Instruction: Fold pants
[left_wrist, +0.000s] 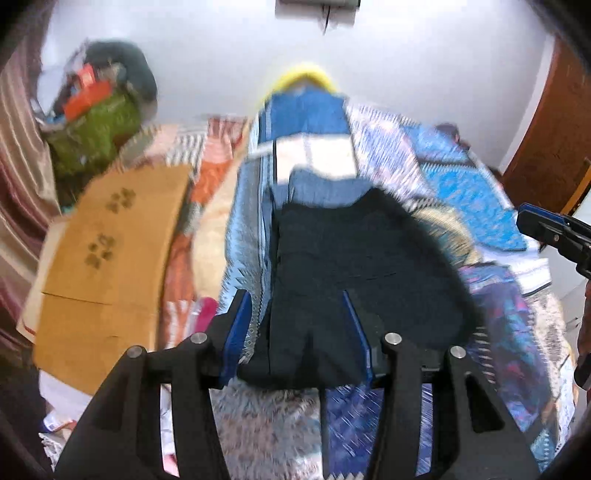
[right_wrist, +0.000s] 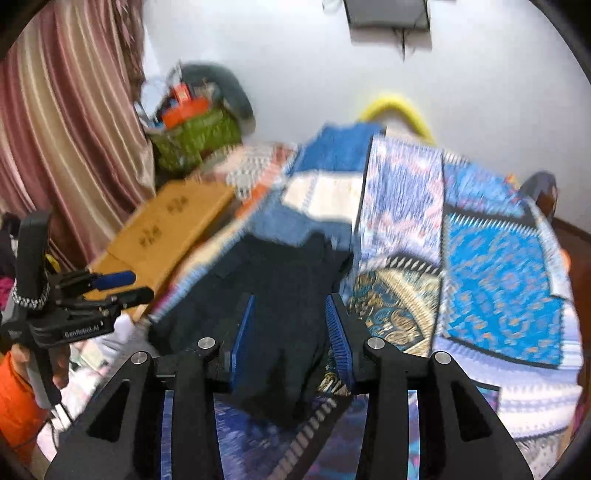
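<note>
Dark navy pants (left_wrist: 351, 258) lie on a patterned blue bedspread (left_wrist: 461, 177), stretching away from me. In the left wrist view my left gripper (left_wrist: 297, 301) is open, its blue fingers standing on either side of the near end of the pants. In the right wrist view the pants (right_wrist: 280, 280) lie ahead, and my right gripper (right_wrist: 291, 306) is open with its fingers straddling the near edge of the cloth. The left gripper (right_wrist: 122, 286) shows at the left of the right wrist view. The right gripper (left_wrist: 546, 225) shows at the right edge of the left wrist view. Both views are motion-blurred.
A flat cardboard box (left_wrist: 107, 254) lies at the bed's left side. A green bag heaped with items (left_wrist: 96, 122) stands by the striped curtain (right_wrist: 62, 122). A yellow object (left_wrist: 303, 75) sits at the bed's far end against the white wall. A wooden door (left_wrist: 554, 122) is right.
</note>
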